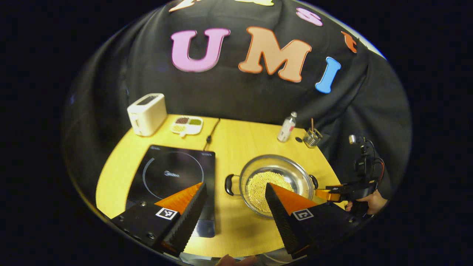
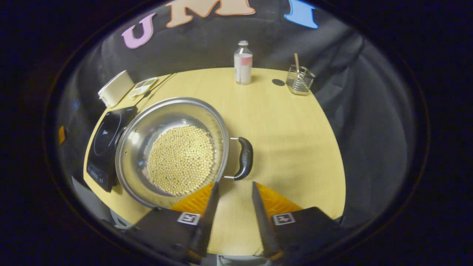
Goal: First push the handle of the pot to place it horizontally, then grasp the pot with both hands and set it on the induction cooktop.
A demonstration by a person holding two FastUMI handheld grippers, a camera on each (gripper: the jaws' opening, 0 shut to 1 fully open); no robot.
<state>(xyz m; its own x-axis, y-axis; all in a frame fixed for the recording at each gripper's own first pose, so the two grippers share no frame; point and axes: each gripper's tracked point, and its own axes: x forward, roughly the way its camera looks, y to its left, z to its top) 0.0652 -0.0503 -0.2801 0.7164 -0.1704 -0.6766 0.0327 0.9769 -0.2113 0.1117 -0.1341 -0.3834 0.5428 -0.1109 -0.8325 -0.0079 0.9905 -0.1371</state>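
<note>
The desk (image 1: pixel 236 147) carries the induction cooktop (image 1: pixel 173 177) ahead of the left tool (image 1: pixel 234 194), whose fingers stand wide apart. The steel pot (image 2: pixel 173 147), part-filled with pale beads, sits just ahead of the right tool (image 2: pixel 234 192), its fingers narrowly apart. Rigid, probably slippery and fairly heavy, it is best taken by both side handles (image 2: pixel 244 158).

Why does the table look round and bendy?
The fisheye lens curves it: in the left gripper view the table edge bows like a bowl; in the right gripper view it bulges too, and light glints off the pot wall.
</note>
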